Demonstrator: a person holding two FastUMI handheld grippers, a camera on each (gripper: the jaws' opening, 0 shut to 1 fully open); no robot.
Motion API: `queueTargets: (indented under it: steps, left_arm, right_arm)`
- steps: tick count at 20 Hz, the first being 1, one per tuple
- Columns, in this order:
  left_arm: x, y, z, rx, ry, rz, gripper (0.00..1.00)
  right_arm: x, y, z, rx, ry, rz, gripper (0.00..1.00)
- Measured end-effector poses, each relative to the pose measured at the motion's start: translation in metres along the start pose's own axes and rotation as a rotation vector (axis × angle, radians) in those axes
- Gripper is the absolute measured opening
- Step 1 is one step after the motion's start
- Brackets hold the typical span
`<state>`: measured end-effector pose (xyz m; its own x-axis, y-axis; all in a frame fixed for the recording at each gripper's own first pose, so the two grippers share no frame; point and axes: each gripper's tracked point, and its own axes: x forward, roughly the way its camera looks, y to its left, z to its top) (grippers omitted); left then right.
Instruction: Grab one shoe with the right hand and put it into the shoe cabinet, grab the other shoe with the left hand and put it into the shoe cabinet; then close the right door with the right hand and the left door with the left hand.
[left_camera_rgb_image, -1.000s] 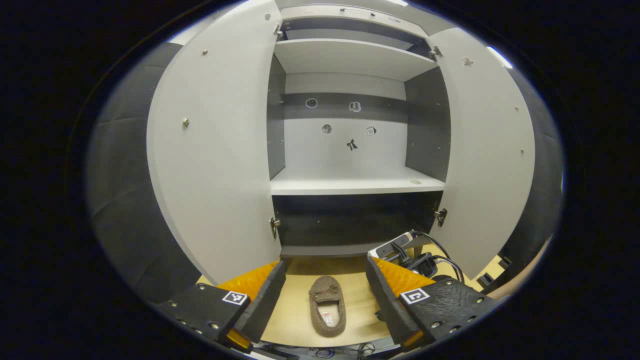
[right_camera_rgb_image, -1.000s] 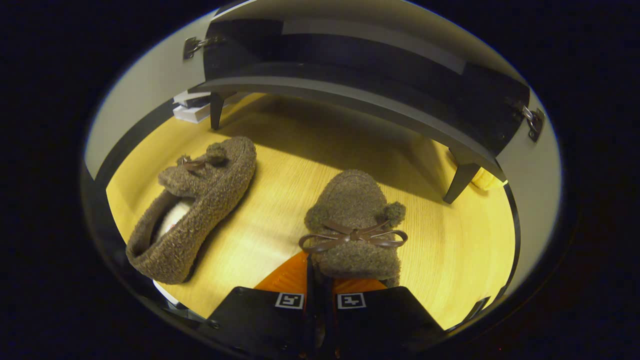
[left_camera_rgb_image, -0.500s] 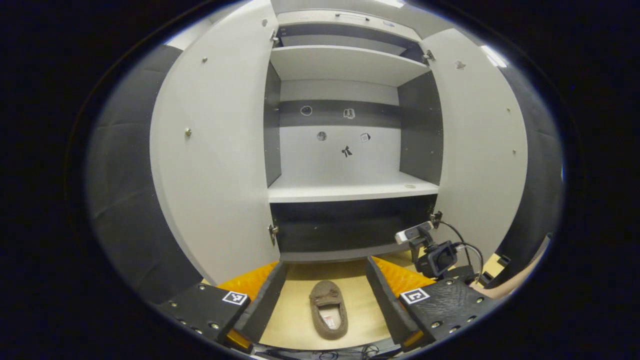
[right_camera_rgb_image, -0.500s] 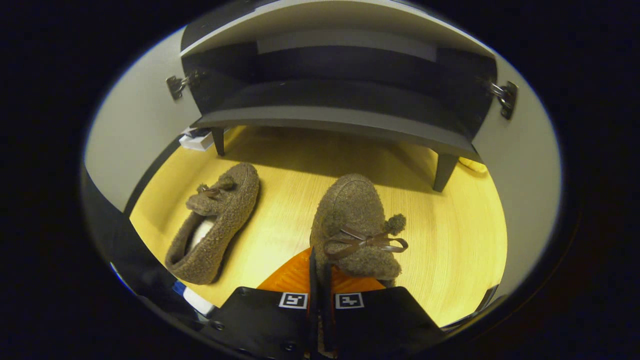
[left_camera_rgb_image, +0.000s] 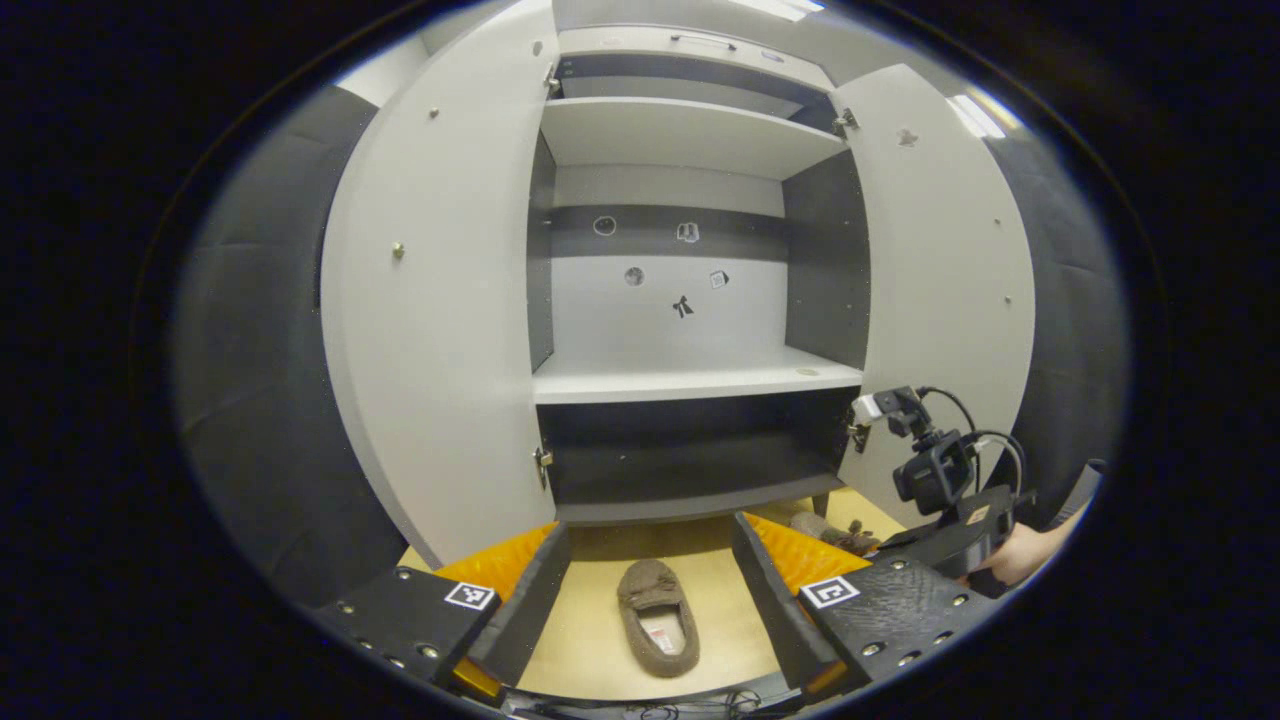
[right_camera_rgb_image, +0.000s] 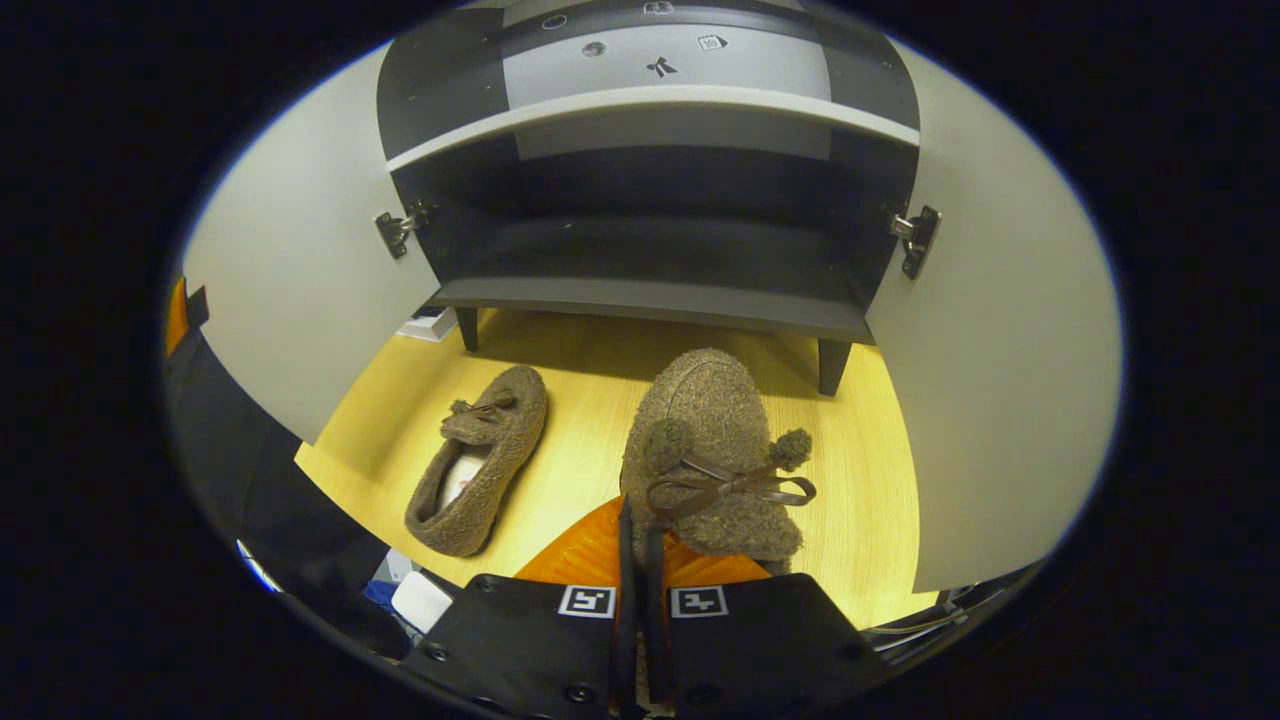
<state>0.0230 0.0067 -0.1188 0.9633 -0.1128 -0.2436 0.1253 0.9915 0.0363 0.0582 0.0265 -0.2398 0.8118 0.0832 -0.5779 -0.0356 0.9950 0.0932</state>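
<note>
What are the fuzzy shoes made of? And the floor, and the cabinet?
The shoe in the right tongs and the other shoe look like brown fleecy fabric: curly nap, pompoms, a thin smooth bow, maybe leather. The floor looks like pale wood or laminate, with fine grain lines. The cabinet looks like matte grey board, probably coated, with metal hinges.

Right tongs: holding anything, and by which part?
Yes: the right tongs are shut on a brown slipper, pinching its heel-end rim, toe pointing toward the cabinet. The other slipper lies on the floor.
</note>
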Motion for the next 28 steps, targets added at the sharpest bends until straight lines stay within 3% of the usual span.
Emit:
queueTargets:
  steps: [4,5,9,11,12,14,20,24,28]
  left_arm:
    - [-0.012,-0.001,-0.008,-0.016,0.000,-0.026,0.94]
    - [-0.014,0.001,-0.008,-0.019,0.001,-0.028,1.00]
    - [-0.025,0.005,-0.012,-0.016,-0.001,-0.027,0.94]
    - [-0.028,0.008,-0.013,-0.017,0.001,-0.029,1.00]
    - [-0.028,0.010,-0.014,-0.021,0.007,-0.026,0.94]
    - [-0.029,0.014,-0.010,-0.037,-0.001,-0.017,0.94]
    - [-0.022,0.011,-0.002,-0.022,-0.020,-0.014,0.94]
    - [-0.017,0.009,0.002,-0.023,-0.019,-0.002,0.94]
    - [-0.013,0.009,0.009,-0.014,-0.023,0.015,0.94]
  right_arm:
    - [-0.038,0.016,0.011,-0.006,-0.052,0.018,0.06]
    - [-0.048,0.020,0.018,-0.011,-0.069,0.019,0.06]
    - [-0.085,0.034,0.052,-0.037,-0.153,0.045,0.06]
    - [-0.100,0.035,0.074,-0.045,-0.202,0.053,0.06]
    - [-0.107,0.035,0.087,-0.048,-0.222,0.056,0.06]
    - [-0.116,0.035,0.112,-0.047,-0.260,0.054,0.06]
    - [-0.119,0.022,0.191,-0.073,-0.354,0.048,0.06]
    - [-0.114,0.018,0.260,-0.055,-0.481,0.041,0.06]
    - [-0.094,-0.003,0.317,-0.051,-0.559,-0.008,0.06]
